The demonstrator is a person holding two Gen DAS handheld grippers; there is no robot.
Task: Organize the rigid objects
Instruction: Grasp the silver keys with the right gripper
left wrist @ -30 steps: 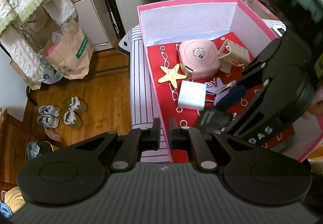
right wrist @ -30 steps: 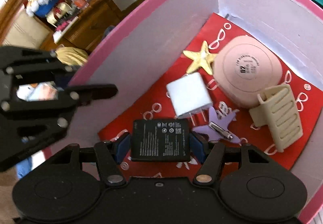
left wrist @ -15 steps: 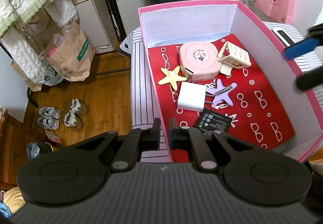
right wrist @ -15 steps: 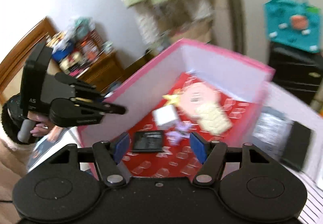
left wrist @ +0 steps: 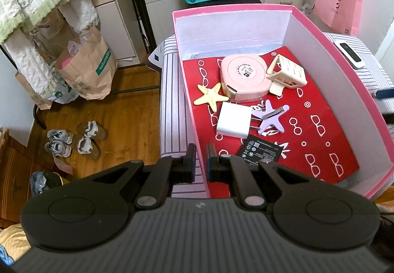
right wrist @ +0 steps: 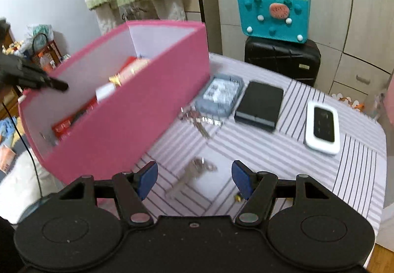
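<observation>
Battery (left wrist: 262, 151) is now lying in the box (left wrist: 307, 24), near its front wall; right tongs (right wrist: 194, 178), wide and empty, are swinging out over keys (right wrist: 190, 174) on the worktop (right wrist: 283, 150). Left tongs (left wrist: 200, 166) are pinching the box's wall.

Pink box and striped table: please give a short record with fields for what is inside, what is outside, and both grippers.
container: pink box
inside: black battery, white charger, pink tape measure, two star clips, beige clip
outside on table: key, black phone, white device
left gripper: clamped on box wall
right gripper: open, empty, above the key
</observation>
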